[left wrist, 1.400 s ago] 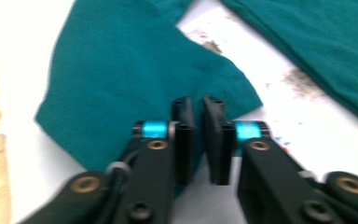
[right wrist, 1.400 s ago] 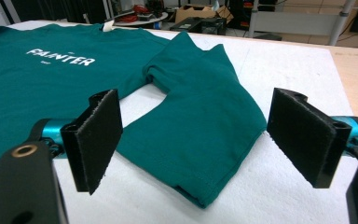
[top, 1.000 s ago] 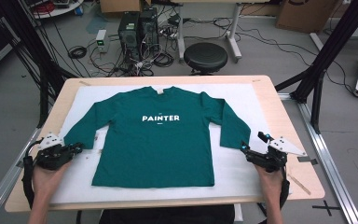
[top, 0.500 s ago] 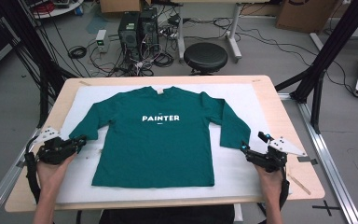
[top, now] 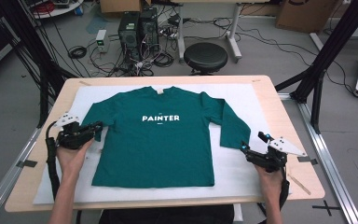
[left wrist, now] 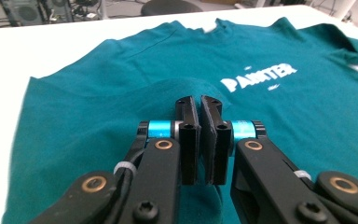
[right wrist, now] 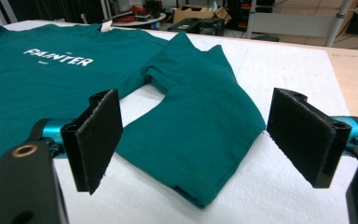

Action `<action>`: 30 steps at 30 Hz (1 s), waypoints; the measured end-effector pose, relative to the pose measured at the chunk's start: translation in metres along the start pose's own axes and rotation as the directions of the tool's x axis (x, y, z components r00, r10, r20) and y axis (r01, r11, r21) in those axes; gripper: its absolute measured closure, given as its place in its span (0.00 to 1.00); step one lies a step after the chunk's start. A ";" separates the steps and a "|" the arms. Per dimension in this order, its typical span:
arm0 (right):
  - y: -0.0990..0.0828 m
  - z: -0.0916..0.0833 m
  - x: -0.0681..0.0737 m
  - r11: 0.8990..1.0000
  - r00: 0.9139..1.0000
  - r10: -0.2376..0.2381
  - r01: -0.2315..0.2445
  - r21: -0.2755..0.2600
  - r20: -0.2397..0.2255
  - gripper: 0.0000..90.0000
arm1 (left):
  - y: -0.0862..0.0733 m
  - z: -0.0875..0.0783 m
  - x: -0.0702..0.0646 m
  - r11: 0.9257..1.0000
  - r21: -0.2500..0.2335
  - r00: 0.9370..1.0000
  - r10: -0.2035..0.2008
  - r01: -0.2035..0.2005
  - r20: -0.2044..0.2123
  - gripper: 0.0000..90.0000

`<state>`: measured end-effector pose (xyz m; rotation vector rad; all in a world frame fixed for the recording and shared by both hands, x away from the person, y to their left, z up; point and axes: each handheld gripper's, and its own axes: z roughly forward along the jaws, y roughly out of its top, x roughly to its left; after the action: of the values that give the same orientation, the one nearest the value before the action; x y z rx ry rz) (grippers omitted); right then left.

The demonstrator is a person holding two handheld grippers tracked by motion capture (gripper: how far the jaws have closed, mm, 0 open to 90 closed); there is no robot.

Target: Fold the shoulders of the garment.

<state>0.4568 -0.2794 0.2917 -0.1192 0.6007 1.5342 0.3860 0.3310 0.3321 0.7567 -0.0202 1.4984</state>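
On the bench: a green long-sleeved shirt (top: 156, 140) lies front up on a white sheet (top: 242, 168) that covers most of the bench (top: 284, 112); the white word "PAINTER" runs across its chest.
Shirt layout: collar toward the far edge, hem toward the person; the body lies flat, and the sleeve on the person's right (top: 233, 126) slants down and outward, its cuff on the white sheet.
Left claw (top: 95, 127): at the left side of the shirt, where the left sleeve (left wrist: 186, 91) lies; its pads are pressed together with a fold of the green sleeve cloth pinched between them, and in the left gripper view the cloth rises in a small hump just ahead of the pads.
Left hand (top: 72, 156): comes in from the near edge and grasps the gripper body beside the shirt's left side.
Right claw (top: 245, 148): jaws wide apart, with nothing between them; it sits low over the white sheet just beside the right sleeve's cuff (right wrist: 200, 186), apart from the cloth.
Right gripper view: the cuff end lies between and ahead of the two felt-faced pads (right wrist: 95, 135), untouched by either.
Right hand (top: 270, 179): at the near right part of the bench, behind the gripper.
Beyond the bench: a round black stool (top: 205, 56) and computer cases (top: 135, 28) with cables on the floor.
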 end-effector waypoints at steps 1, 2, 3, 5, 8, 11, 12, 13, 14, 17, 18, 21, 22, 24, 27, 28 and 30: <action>0.000 0.000 0.000 1.000 1.000 0.000 0.000 0.001 0.000 0.21 | 0.002 0.003 -0.003 1.000 0.000 1.000 0.008 -0.008 0.001 0.95; 0.000 0.000 0.000 1.000 1.000 0.000 0.000 0.001 0.000 0.21 | 0.005 0.005 -0.007 1.000 -0.006 1.000 0.010 -0.010 0.003 0.95; 0.000 0.000 0.000 1.000 1.000 0.001 -0.001 0.001 0.000 0.21 | 0.007 0.008 -0.011 1.000 -0.009 1.000 0.010 -0.010 0.013 0.95; 0.000 0.000 0.000 1.000 1.000 0.001 -0.001 0.000 -0.001 0.21 | 0.012 0.016 -0.018 1.000 -0.009 1.000 0.013 -0.013 0.028 0.95; 0.000 0.000 0.000 1.000 1.000 0.001 -0.001 -0.001 -0.001 0.21 | 0.018 0.025 -0.029 1.000 -0.011 0.999 0.020 -0.020 0.050 0.95; 0.000 0.000 0.000 1.000 1.000 0.002 -0.002 0.001 -0.003 0.21 | 0.022 0.036 -0.041 1.000 -0.007 0.997 0.028 -0.028 0.074 0.95; 0.000 0.000 0.000 1.000 1.000 0.001 -0.001 0.000 -0.004 0.21 | 0.023 0.046 -0.047 0.999 0.006 0.996 0.033 -0.033 0.085 0.95; 0.000 0.000 0.000 1.000 1.000 0.001 -0.001 0.000 -0.004 0.21 | 0.023 0.046 -0.047 0.999 0.006 0.996 0.033 -0.033 0.085 0.95; 0.000 0.000 0.000 1.000 1.000 0.001 -0.001 0.001 -0.003 0.21 | 0.023 0.052 -0.050 0.999 0.015 0.995 0.032 -0.034 0.091 0.95; 0.000 0.000 0.000 1.000 1.000 -0.001 0.001 0.000 -0.003 0.21 | 0.022 0.066 -0.061 0.998 0.038 0.993 0.040 -0.044 0.113 0.95; 0.000 0.000 0.000 1.000 1.000 0.002 -0.002 0.002 -0.004 0.21 | 0.022 0.069 -0.065 0.998 0.041 0.992 0.047 -0.052 0.119 0.95; 0.000 0.000 0.000 1.000 1.000 -0.002 0.002 0.000 -0.003 0.21 | 0.021 0.079 -0.076 0.997 0.049 0.989 0.061 -0.068 0.133 0.95; 0.000 0.000 0.000 1.000 1.000 -0.001 0.001 0.001 -0.003 0.21 | 0.020 0.085 -0.081 0.996 0.051 0.988 0.062 -0.069 0.140 0.95; 0.000 0.000 0.000 1.000 1.000 0.002 -0.002 0.002 -0.004 0.21 | 0.020 0.088 -0.086 0.996 0.050 0.986 0.068 -0.076 0.149 0.95; 0.000 0.000 -0.001 1.000 1.000 0.001 -0.001 0.002 -0.003 0.21 | 0.019 0.092 -0.090 0.996 0.054 0.985 0.069 -0.078 0.158 0.95; 0.000 0.000 0.000 1.000 1.000 0.000 0.000 0.002 -0.003 0.21 | 0.019 0.094 -0.092 0.995 0.058 0.984 0.067 -0.078 0.162 0.95; 0.000 0.000 0.000 1.000 1.000 0.000 0.000 0.002 -0.003 0.21 | 0.018 0.097 -0.096 0.995 0.063 0.983 0.066 -0.078 0.173 0.95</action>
<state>0.4568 -0.2797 0.2923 -0.1201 0.6041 1.5336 0.4004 0.1999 0.3713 0.9477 -0.1261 1.5054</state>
